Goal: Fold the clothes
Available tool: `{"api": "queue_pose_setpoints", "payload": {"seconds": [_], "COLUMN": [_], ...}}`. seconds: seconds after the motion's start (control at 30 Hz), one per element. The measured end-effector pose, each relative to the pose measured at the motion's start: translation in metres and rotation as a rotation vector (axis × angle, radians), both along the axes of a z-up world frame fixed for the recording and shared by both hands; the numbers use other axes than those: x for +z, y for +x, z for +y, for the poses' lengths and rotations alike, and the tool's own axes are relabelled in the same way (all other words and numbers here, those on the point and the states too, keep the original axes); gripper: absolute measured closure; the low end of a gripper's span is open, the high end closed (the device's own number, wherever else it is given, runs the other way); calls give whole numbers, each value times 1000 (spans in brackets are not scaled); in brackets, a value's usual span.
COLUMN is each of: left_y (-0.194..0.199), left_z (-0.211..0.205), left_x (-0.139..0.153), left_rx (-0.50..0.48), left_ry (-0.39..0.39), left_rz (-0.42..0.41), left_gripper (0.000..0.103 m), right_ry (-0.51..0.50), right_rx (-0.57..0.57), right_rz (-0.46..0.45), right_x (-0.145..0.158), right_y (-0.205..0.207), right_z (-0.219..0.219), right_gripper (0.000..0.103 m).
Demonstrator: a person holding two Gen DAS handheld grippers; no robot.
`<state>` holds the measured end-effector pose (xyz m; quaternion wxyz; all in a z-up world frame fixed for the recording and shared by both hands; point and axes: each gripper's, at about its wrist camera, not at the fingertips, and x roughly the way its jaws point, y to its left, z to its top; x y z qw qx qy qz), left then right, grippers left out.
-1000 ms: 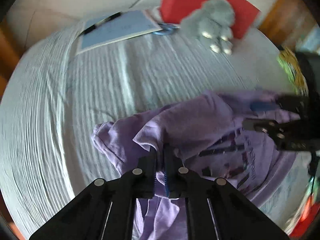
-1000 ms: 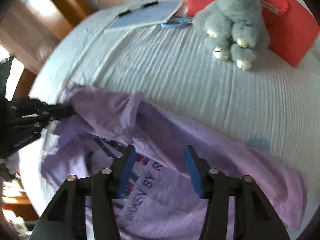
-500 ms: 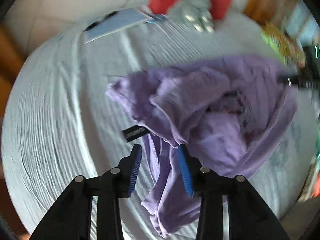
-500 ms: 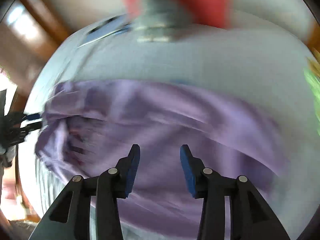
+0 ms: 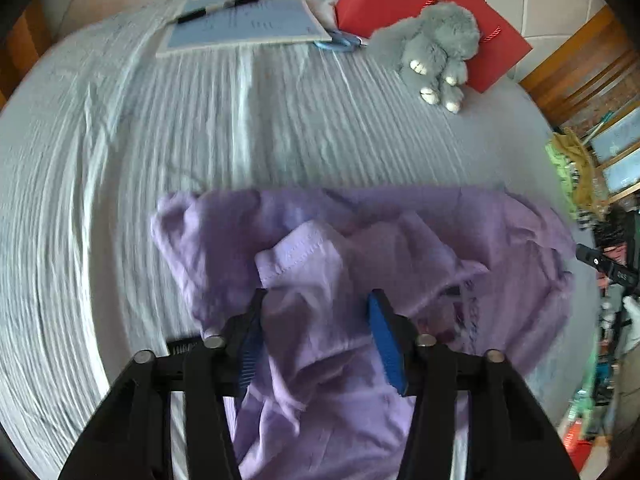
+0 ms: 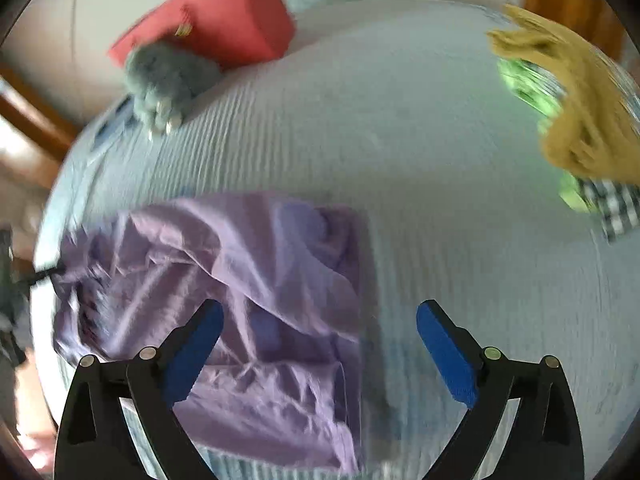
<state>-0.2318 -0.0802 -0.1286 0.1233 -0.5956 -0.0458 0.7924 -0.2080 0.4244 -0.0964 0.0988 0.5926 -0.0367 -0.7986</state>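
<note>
A red bag [image 5: 420, 12] lies at the bed's [image 5: 120, 152] far edge; its contents are hidden. A grey plush rabbit [image 5: 440, 52] leans on it, a notepad [image 5: 240, 20] beside. The purple shirt [image 5: 320, 260] lies crumpled on the bed. Left tongs [image 5: 316, 320] and right tongs [image 6: 318, 344] both hang released above it.

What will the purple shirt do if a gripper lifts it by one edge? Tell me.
The purple shirt lies crumpled in soft folds, so it will probably droop and bunch. It looks thin, so likely light. Pushed, it would probably wrinkle on the ribbed bedcover rather than slide flat.
</note>
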Motion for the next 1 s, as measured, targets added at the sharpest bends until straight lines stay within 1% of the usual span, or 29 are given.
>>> {"api": "queue_pose_setpoints", "payload": {"seconds": [0.03,0.07,0.1,0.17,0.23,0.27,0.3,0.37,0.4,0.43,0.47,0.5,0.57,0.63,0.67,0.7,0.73,0.77,0.8,0.83,0.9,0.97,1.0], "left_y": [-5,-10,-15,-19,-2,8,25,57,73,84,96,107,114,108,103,98,93,89,84,80,71,57,50], "left_z": [5,11,16,24,35,40,43,48,49,44,40,35,14,-8,-21,-27,-33,-39,-39,-36,-17,3,11], "left_x": [7,14,22,56,89,103,103,100,88,73,59,45,24,20,26,32,38,44,49,52,51,42,35], "left_rx": [-13,-26,-39,-68,-139,-178,-232,-341,-389,-403,-417,-426,-372,-265,-196,-152,-107,-66,-48,-47,-74,-95,-100], "left_ry": [-47,-93,-141,-240,-336,-379,-391,-411,-399,-386,-373,-362,-350,-287,-236,-190,-145,-99,-54,-21,-1,15,25], "left_rz": [34,68,108,264,445,526,543,570,525,464,404,344,241,160,149,150,151,152,154,156,151,122,103], "left_gripper": [100,100,100,100,99,99,97,97,94,87,82,77,77,76,75,71,63,59,54,50,46,46,46], "right_ry": [56,104,93,69,35,37,52,82,96,110,122,127,136,140,139,132,123,114,105,98,86,74,70], "right_rx": [21,17,-6,-47,-55,-33,-5,28,39,49,54,47,20,-10,-23,-35,-43,-51,-56,-60,-63,-66,-69], "right_rz": [-11,2,42,127,221,232,217,157,118,79,45,25,-2,-2,4,12,20,27,35,42,52,57,59], "right_x": [-5,-5,3,21,43,46,45,32,22,13,4,-2,-9,-7,-5,-2,2,5,8,10,13,13,12], "right_y": [-6,-13,-18,-28,-27,-24,-20,-9,-2,4,11,17,28,34,36,36,35,35,34,33,32,35,37], "right_z": [-10,-13,-12,-9,-5,-5,-5,-3,-2,0,2,6,16,24,28,31,32,33,33,33,28,24,22], "right_gripper": [86,97,97,97,97,97,95,87,77,67,64,64,61,56,55,55,55,55,55,54,52,38,38]}}
